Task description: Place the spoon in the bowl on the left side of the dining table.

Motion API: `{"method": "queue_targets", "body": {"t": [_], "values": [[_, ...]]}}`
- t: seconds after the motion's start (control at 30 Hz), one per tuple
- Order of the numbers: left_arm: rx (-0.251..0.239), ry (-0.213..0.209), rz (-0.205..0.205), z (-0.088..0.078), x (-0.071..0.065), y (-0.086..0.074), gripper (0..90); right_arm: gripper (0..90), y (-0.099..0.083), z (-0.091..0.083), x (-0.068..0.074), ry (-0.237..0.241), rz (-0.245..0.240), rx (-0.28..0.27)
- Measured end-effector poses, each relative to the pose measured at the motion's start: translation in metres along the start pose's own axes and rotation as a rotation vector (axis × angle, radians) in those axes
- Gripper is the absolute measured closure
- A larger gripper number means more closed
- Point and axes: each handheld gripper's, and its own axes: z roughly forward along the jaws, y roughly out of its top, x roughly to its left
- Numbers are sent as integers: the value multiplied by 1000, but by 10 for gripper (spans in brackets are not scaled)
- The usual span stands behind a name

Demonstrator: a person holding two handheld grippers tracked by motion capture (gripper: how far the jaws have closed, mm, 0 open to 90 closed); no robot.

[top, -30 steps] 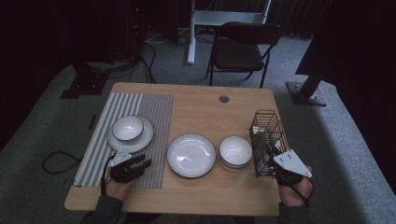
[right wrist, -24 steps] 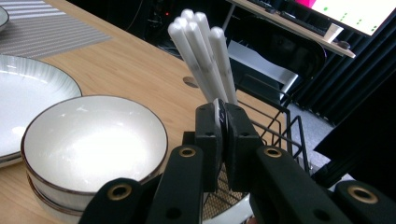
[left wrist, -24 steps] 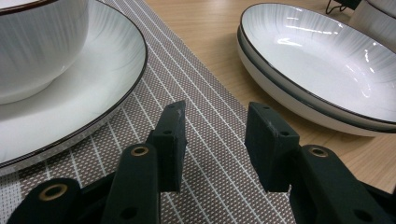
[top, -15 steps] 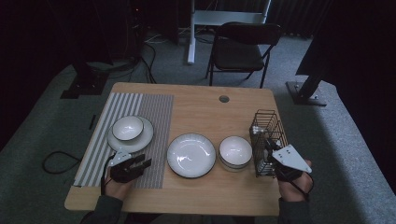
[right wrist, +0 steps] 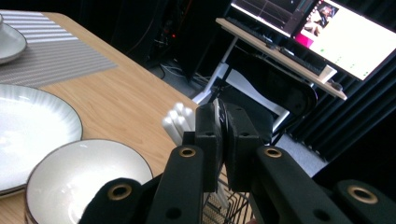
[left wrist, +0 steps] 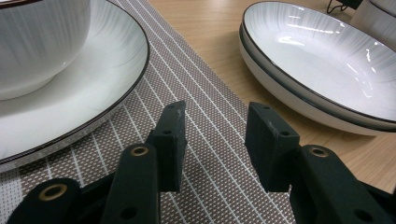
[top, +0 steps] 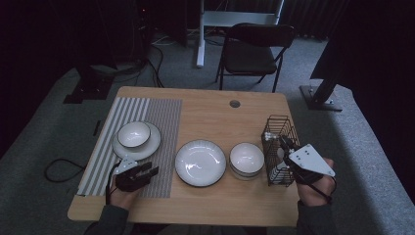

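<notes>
A thin pale utensil (right wrist: 218,109) stands pinched between the jaws of the right gripper (right wrist: 222,122), its top edge showing just above the pads; what kind of utensil it is cannot be told. Just beside it, white handles (right wrist: 179,122) rise from the black wire basket (top: 280,149) that sits at the table's right edge, and in the high view the right gripper (top: 288,147) hangs directly over that basket, held by the right hand (top: 313,188). Left of the basket lies a small white bowl (top: 246,159), then a wide white plate (top: 200,162) near the table's middle. Farther left, a striped placemat (top: 164,127) carries another plate (top: 149,146) with a bowl (top: 133,134) standing in it. The left gripper (left wrist: 215,135) hovers low over the mat with its jaws spread and nothing between them, the mat's plate close on its left and the middle plate (left wrist: 322,65) on its right. The table (top: 220,115) is light wood.
</notes>
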Motion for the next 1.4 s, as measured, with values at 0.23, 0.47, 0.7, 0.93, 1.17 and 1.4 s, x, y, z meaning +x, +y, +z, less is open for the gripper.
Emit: {"method": "queue_targets", "body": {"t": [0.23, 0.47, 0.7, 0.93, 1.17, 1.4], "values": [[2, -1, -4, 0, 0, 0, 590, 852, 13, -7, 1, 34, -15, -36], [5, 1, -9, 1, 1, -1, 585, 852, 25, -9, 10, 72, -35, -58], [5, 1, -12, 1, 1, -1, 583, 852, 35, -7, 21, 123, -45, -77], [6, 0, -14, 1, 2, -1, 577, 852, 41, 2, 34, 178, -58, -89], [5, -1, -21, 1, 2, -1, 572, 852, 45, 14, 45, 229, -47, -100], [5, -1, -24, 1, 3, -1, 571, 852, 46, 26, 55, 265, -45, -95]]}}
